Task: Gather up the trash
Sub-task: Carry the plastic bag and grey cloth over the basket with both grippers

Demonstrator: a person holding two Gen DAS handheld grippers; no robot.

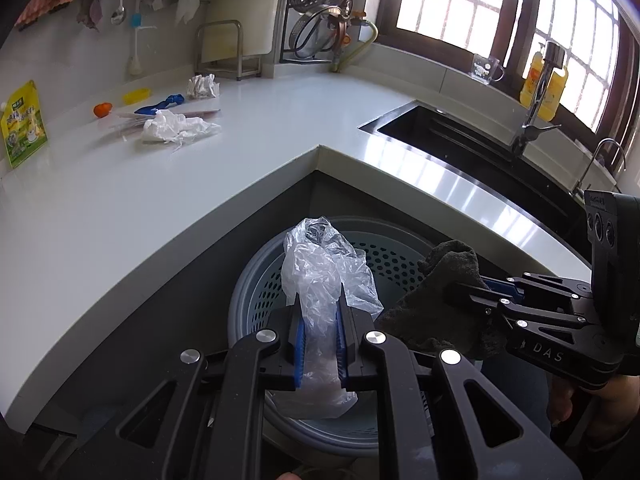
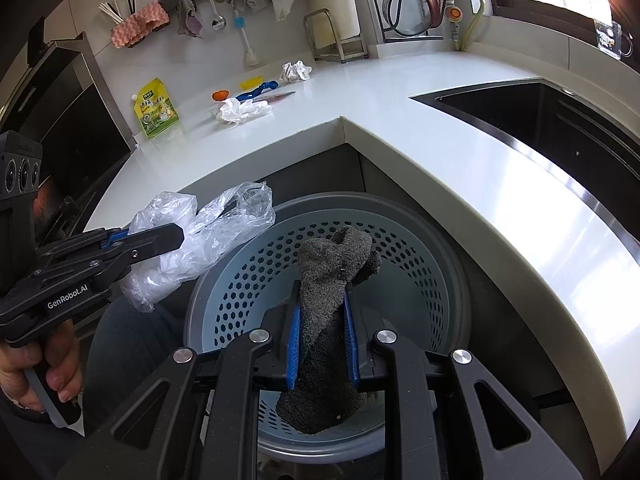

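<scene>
My left gripper (image 1: 321,300) is shut on a crumpled clear plastic bag (image 1: 320,268), held over the grey perforated bin (image 1: 400,256) on the floor below the counter corner. My right gripper (image 2: 322,296) is shut on a dark grey fuzzy cloth (image 2: 332,264), which hangs above the same bin (image 2: 420,248). From the right wrist view the left gripper (image 2: 182,236) and its bag (image 2: 212,224) sit at the bin's left rim. The left wrist view shows the right gripper (image 1: 448,292) with the cloth (image 1: 444,280) at the bin's right side.
On the white counter (image 1: 260,136) lie a white crumpled bag (image 1: 176,126), a paper wad (image 1: 202,86), a blue item (image 1: 160,105), a yellow piece (image 1: 136,96), an orange bit (image 1: 102,109) and a green-yellow pouch (image 1: 22,124). A black sink (image 1: 460,136) with tap lies right.
</scene>
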